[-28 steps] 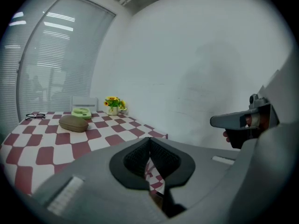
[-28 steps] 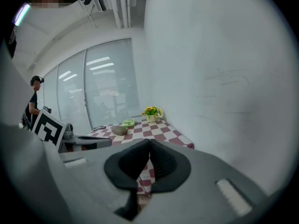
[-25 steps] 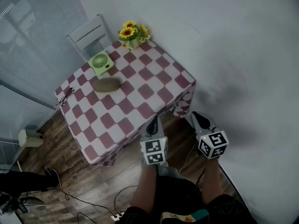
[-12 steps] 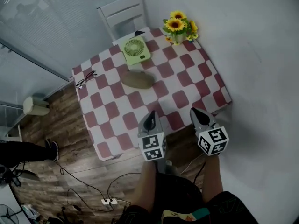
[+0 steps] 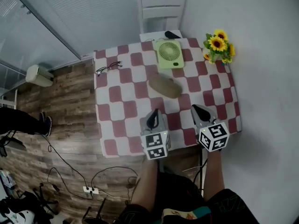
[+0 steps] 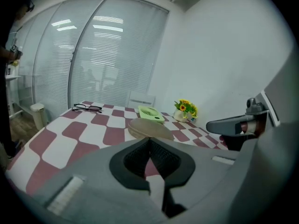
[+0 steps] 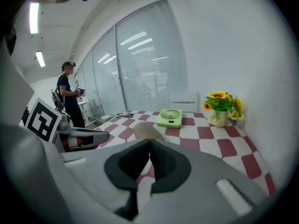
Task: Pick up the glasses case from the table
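Observation:
The tan oval glasses case [image 5: 164, 86] lies near the middle of the red-and-white checked table [image 5: 122, 125]. It also shows ahead in the left gripper view [image 6: 149, 129] and in the right gripper view [image 7: 145, 132]. My left gripper [image 5: 153, 118] hovers over the table's near edge, just short of the case, shut and empty [image 6: 149, 141]. To its right, my right gripper [image 5: 198, 112] is at about the same distance from the case, jaws together with nothing between them [image 7: 150, 143]. Neither gripper touches the case.
Behind the case stand a green desk fan [image 5: 169, 53] and a vase of sunflowers [image 5: 217, 48] at the far right corner. Black eyeglasses [image 5: 108, 68] lie at the far left. A white chair [image 5: 161, 8] stands beyond the table. A person [image 7: 70, 97] stands off to the left. Cables and a power strip [image 5: 88, 189] are on the floor.
The person has turned and stepped up to the table, which now lies straight ahead. Both grippers have come from beside the table's corner to over its near edge, closer to the case.

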The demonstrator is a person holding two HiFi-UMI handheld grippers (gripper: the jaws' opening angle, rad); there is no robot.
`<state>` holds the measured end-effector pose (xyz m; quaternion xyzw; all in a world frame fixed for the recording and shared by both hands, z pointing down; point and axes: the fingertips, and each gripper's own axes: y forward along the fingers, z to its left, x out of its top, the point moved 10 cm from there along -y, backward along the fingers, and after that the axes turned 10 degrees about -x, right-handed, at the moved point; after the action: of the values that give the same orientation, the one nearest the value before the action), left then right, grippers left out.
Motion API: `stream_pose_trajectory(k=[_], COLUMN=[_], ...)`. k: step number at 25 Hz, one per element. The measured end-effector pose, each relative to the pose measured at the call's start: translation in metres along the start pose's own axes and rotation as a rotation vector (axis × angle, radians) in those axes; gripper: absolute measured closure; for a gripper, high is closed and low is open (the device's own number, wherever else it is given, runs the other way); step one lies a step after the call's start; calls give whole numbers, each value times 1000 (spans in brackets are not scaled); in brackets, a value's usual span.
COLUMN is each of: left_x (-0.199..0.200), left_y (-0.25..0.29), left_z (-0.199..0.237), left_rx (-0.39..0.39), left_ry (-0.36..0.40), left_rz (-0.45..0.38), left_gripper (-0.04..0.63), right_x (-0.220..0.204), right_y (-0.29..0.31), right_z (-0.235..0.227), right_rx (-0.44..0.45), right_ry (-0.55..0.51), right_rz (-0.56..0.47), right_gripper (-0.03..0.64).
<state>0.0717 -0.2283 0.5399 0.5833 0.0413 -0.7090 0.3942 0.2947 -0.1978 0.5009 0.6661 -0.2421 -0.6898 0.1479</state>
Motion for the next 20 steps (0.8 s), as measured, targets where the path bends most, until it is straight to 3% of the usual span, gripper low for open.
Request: stream_pose_trajectory(k=[4,7,14,20], left_x=[12,14,15,13], left_y=[7,5,1,3], left_z=[16,26,52,66], left_rx=[12,43,112,172], left_ry=[0,-31,-95,-144], left_rz=[-33,-45,-53,-70], left_gripper=[584,584,584,584], right_x=[23,32,50,55], right_y=[37,59,112,151], right_z=[19,32,49,58], right_rx=[55,91,122,176], right_ry=[-101,-184,-326,-482], right_rz=[33,84,207,346], right_gripper=[612,576,363,300])
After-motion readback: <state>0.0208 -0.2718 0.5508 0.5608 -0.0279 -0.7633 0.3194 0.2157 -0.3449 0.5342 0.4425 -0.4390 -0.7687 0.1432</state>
